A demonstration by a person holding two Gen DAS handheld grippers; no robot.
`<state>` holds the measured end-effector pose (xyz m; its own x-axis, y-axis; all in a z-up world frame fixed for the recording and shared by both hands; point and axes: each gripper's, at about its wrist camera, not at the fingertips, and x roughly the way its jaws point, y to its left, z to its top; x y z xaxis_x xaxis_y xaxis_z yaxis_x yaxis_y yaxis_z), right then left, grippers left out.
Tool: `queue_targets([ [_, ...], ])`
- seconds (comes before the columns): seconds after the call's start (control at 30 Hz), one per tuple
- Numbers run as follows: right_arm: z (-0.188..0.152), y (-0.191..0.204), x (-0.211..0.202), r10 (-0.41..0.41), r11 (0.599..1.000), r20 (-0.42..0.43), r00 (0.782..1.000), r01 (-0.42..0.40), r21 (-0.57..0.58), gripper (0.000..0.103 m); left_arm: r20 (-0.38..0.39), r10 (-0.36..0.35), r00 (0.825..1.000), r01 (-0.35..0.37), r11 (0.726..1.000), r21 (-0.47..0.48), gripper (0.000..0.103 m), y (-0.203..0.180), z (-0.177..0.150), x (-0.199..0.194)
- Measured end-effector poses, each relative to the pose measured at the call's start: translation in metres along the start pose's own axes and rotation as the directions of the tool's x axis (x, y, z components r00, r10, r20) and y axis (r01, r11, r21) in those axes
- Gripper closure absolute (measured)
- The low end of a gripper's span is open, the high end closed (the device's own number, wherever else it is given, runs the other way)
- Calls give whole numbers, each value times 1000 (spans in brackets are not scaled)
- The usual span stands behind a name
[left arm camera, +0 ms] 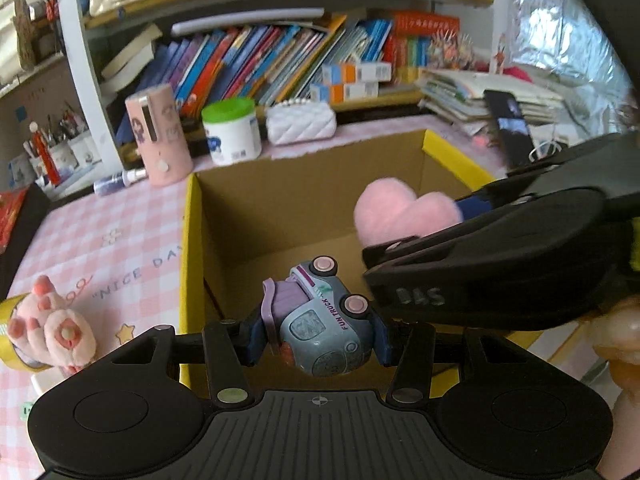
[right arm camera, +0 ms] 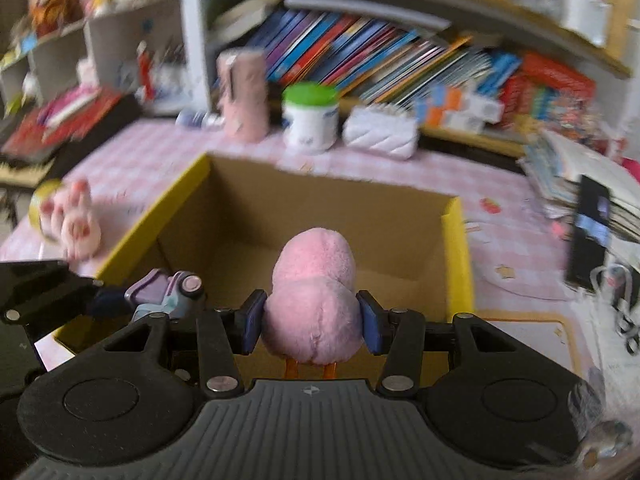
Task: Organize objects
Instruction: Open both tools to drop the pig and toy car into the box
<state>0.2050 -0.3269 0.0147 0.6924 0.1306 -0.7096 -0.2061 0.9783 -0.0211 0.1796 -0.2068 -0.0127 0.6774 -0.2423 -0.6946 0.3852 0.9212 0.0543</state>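
- Two tools loaded over the open cardboard box on the tabletop.
- Left tool clamps the toy truck above the near wall; early release risks a rim strike.
- Right tool squeezes the pink plush heart; the tools sit close, collision likely.

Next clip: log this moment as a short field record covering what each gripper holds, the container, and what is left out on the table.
left gripper: shut on the toy truck, held above the near edge of the box
right gripper: shut on the pink plush heart, held over the box opening
cardboard box: open-topped, yellow rim, inside looks empty
plush paw: on the checked tablecloth, left of the box, beside a tape roll
behind the box: pink tube, green-lidded jar, white quilted pouch
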Motion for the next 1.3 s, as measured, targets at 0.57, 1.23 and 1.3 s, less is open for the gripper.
queue_targets([
  [0.57,6,-12,46,66,998,-140,988,-69,-12,46,56,-30,998,32,999,-30,47,0,-3,-9],
  [1.23,-64,-3,-95,-255,941,224,941,187,282,36,204,107,973,-60,973,-225,18,32,-45,-95],
  [1.3,-75,7,-100,-283,932,213,935,215,293,36,190,109,976,-62,970,-235,18,37,-56,-99],
])
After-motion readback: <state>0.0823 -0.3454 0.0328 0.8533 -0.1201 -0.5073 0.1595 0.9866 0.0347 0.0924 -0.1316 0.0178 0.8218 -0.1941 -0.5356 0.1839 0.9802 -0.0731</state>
